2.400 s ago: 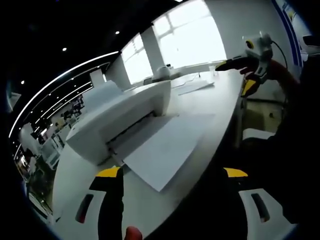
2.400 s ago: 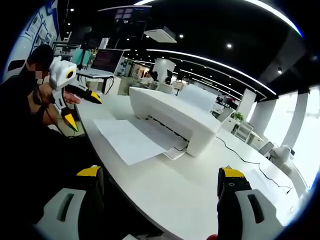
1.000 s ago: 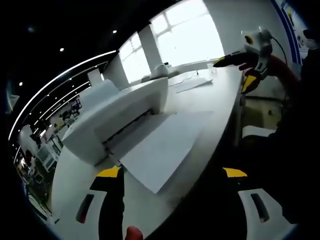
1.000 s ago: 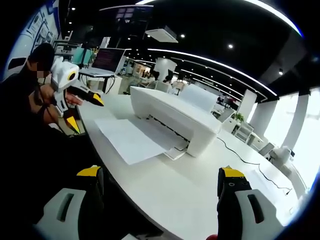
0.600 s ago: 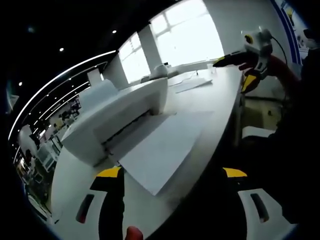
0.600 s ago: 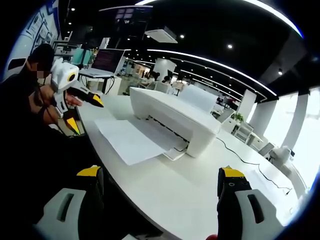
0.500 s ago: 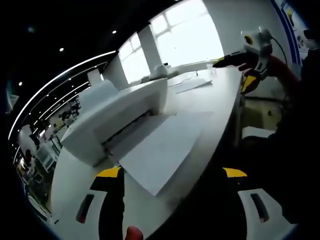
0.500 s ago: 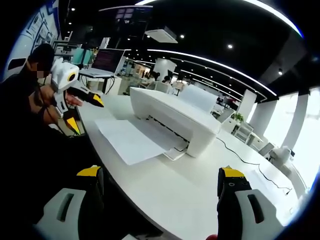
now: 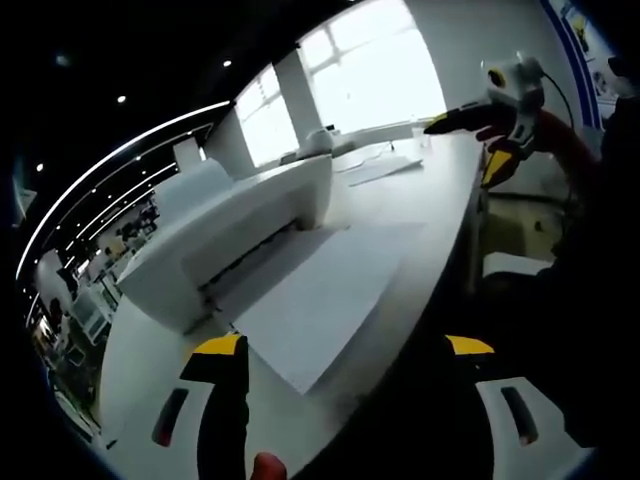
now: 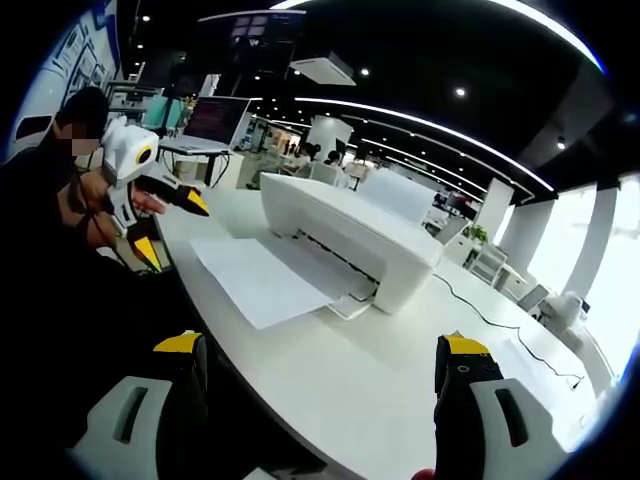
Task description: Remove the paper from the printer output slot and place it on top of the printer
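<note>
Centrally, the paper [image 10: 262,280] lies flat on the white counter [image 10: 400,385], one end in the printer [image 10: 350,240] output slot. Both the left gripper [image 9: 345,350] and right gripper [image 10: 320,350] hover apart from it, jaws spread.

Both cameras sit low at the near edge of the bench [image 10: 400,390], well back from the printer [image 10: 350,235]. The left gripper view looks across from the printer's left, toward the windows. The right gripper view looks from its right, toward the office interior. Both share the printer and its paper [image 9: 320,290].
</note>
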